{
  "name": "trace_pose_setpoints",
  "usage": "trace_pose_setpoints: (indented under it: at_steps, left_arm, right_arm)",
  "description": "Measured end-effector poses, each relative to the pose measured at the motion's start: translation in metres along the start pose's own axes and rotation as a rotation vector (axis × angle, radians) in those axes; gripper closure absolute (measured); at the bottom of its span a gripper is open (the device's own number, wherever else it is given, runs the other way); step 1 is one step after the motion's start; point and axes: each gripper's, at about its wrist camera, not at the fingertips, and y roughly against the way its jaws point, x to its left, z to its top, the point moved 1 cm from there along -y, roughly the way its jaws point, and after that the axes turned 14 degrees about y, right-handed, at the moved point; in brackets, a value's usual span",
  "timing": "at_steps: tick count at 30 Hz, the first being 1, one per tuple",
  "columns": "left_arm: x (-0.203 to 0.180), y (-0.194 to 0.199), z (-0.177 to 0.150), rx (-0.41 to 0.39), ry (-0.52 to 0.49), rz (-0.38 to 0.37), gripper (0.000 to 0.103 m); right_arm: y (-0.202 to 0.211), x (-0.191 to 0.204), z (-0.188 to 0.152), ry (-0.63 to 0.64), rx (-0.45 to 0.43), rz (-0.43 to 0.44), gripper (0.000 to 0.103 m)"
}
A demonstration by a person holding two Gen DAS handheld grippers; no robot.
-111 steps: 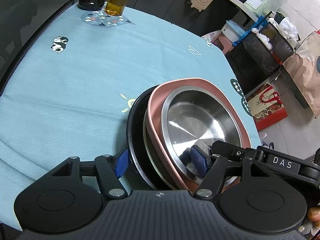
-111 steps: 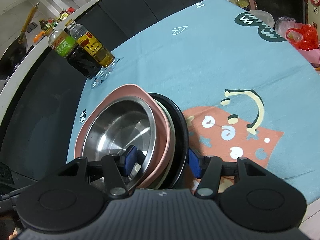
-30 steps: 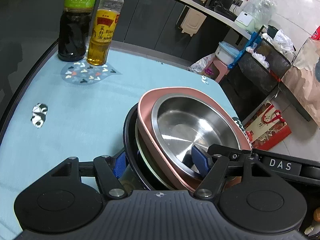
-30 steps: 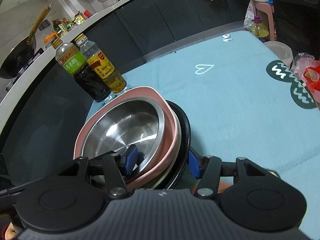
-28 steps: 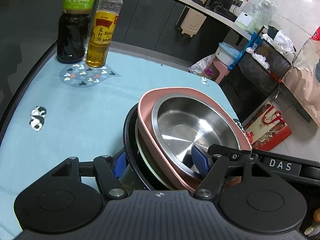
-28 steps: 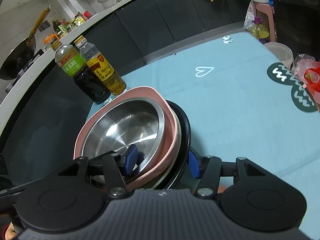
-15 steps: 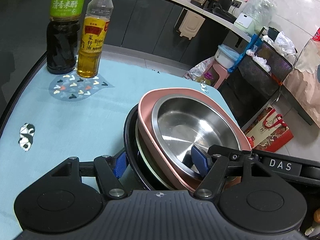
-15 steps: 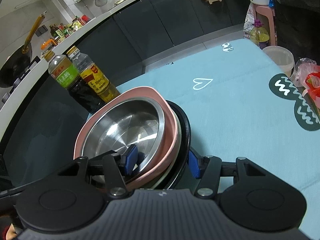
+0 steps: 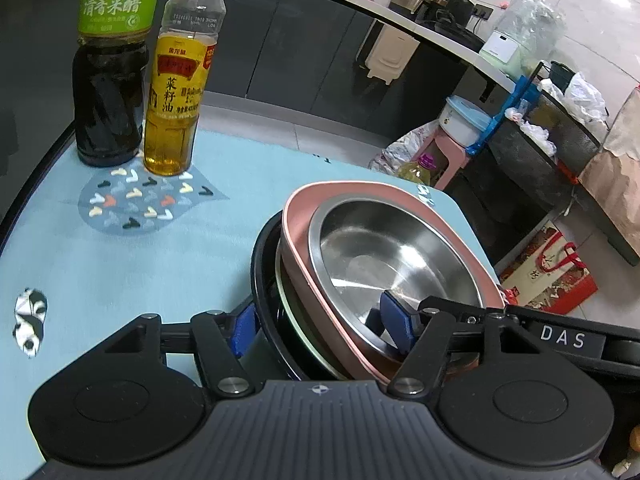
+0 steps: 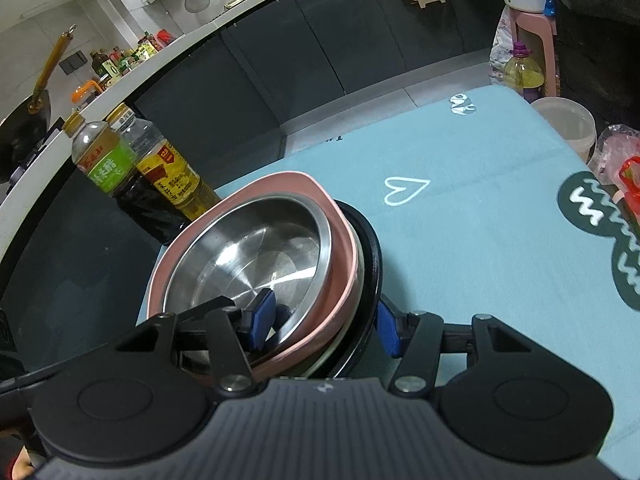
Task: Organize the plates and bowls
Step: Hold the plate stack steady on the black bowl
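Plates and bowls are gathered into one nested stack, and both grippers pinch that stack from opposite sides. Starting at the left gripper [image 9: 320, 326], its blue pads straddle the near rims, one pad inside the shiny round stainless-steel bowl [image 9: 384, 256] and the other outside the black round dish [image 9: 260, 268] at the bottom, so the jaws are clamped across the whole pile. The right gripper [image 10: 326, 322] does the same from the other side, one pad in the steel bowl [image 10: 256, 264] and one against the black dish's outer wall [image 10: 370, 256]. Between steel and black sit a pink rounded-square plastic bowl [image 9: 296, 232] and a thin pale-green rim [image 9: 280, 276], probably a plate. Whether the stack rests on the light-blue patterned tablecloth [image 9: 120, 264] or is held just above it cannot be told. Outward at about eleven o'clock in the left view stand a dark vinegar bottle with a green label [image 9: 110, 80] and a yellow oil bottle [image 9: 180, 80], touching each other. Judging by the two-sided hold, the step in hand is carrying the assembled stack; the next move calls for keeping both grips level, choosing a spot well apart from the bottles, setting it down, then parting the jaws.
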Motion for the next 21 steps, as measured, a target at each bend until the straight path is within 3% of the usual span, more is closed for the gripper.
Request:
trace_pose_setpoints:
  at_steps: [21]
  left_arm:
    - [0.0, -0.04, 0.024, -0.018, -0.022, -0.007, 0.043]
  right_arm:
    - [-0.033, -0.019, 0.023, -0.033, -0.002, -0.001, 0.052]
